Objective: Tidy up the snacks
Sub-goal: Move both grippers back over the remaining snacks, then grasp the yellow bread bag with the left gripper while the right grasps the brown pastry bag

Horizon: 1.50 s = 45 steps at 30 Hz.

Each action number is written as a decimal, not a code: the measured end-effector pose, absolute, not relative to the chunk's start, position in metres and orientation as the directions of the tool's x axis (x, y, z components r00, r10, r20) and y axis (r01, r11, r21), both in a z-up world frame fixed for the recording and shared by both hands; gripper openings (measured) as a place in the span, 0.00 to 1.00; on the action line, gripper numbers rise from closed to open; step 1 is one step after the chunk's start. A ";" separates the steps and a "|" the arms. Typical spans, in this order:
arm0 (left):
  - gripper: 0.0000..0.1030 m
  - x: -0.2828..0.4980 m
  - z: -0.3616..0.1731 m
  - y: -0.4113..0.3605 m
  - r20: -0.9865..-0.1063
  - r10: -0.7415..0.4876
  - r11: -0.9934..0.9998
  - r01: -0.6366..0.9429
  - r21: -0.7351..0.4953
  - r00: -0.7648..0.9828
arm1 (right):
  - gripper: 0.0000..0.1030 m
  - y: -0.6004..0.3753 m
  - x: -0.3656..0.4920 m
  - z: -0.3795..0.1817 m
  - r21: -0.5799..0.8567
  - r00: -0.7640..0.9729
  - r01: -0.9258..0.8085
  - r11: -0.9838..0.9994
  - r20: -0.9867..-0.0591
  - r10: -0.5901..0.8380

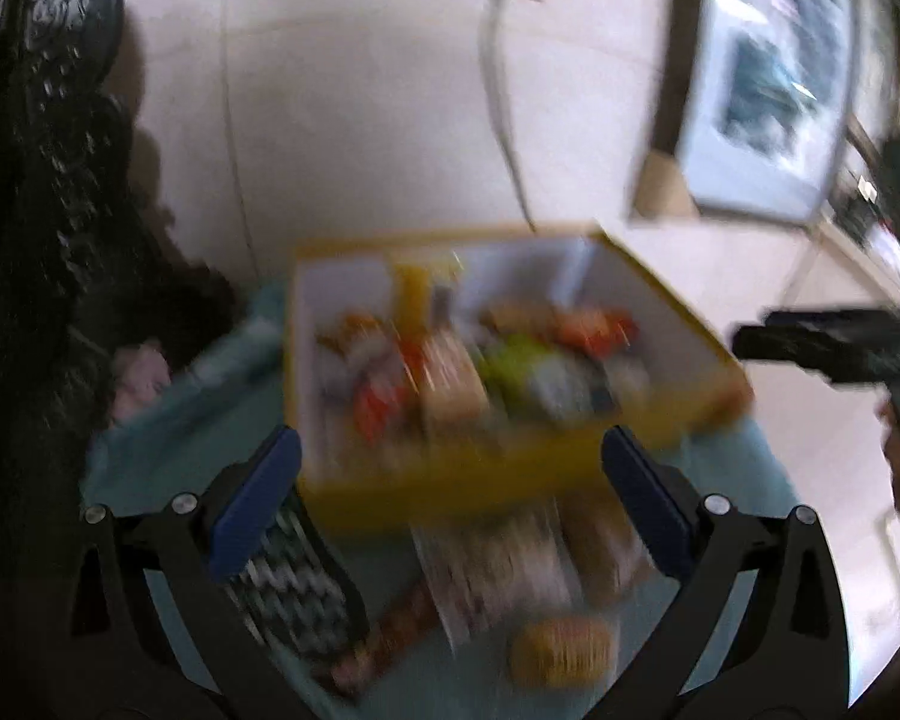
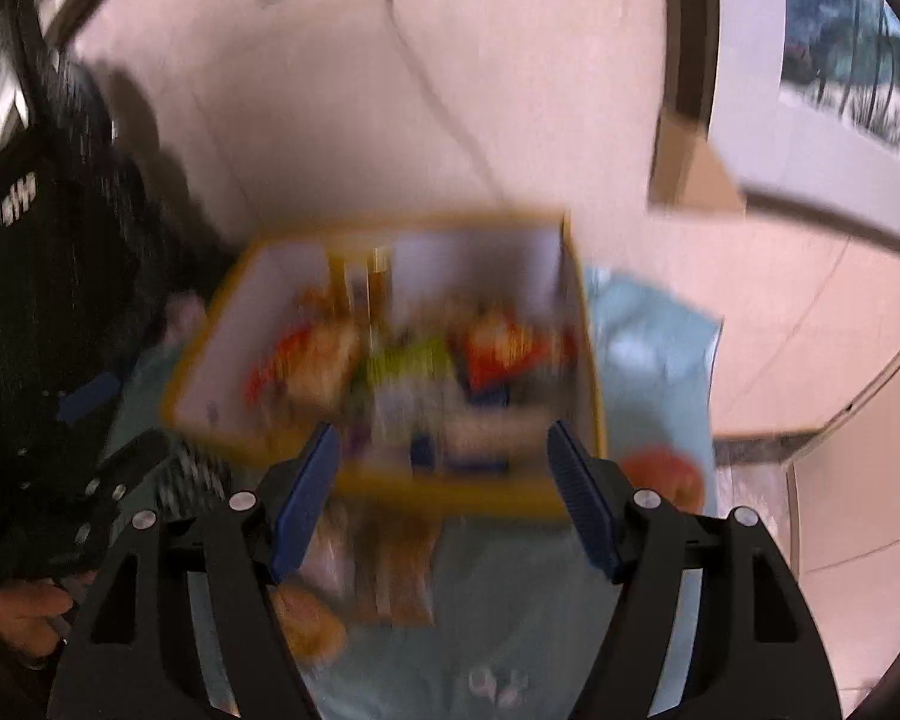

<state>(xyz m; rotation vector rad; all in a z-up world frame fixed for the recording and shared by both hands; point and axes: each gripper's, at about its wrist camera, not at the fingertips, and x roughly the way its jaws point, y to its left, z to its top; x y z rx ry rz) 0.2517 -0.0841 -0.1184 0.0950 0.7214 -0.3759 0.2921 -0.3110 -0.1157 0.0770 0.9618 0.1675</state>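
Both hand-held grippers, left and right, gape empty above loose snack packets on the pale-blue cloth, beside the yellow-rimmed cardboard box's near wall; steady first, then pinch one packet's edge.

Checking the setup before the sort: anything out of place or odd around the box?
Several snack packets lie loose on the teal cloth in front of the yellow box, not in it. The box sits askew to the cloth's edges. Both views are blurred, so damage can't be judged.
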 end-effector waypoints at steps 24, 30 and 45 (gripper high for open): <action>0.94 0.193 -0.267 -0.134 -0.803 -0.339 0.850 0.526 -0.038 0.490 | 0.65 -0.225 0.303 -0.256 -0.006 0.339 -0.234 0.972 -0.938 0.076; 0.70 0.182 -0.258 -0.122 -0.786 -0.416 0.806 0.585 -0.087 0.457 | 0.35 -0.236 0.292 -0.241 0.023 0.353 -0.233 0.972 -0.930 0.106; 0.88 0.181 -0.246 -0.115 -0.758 -0.351 0.833 0.553 0.015 0.549 | 0.35 -0.300 0.237 -0.229 0.146 0.361 -0.061 0.987 -0.919 0.158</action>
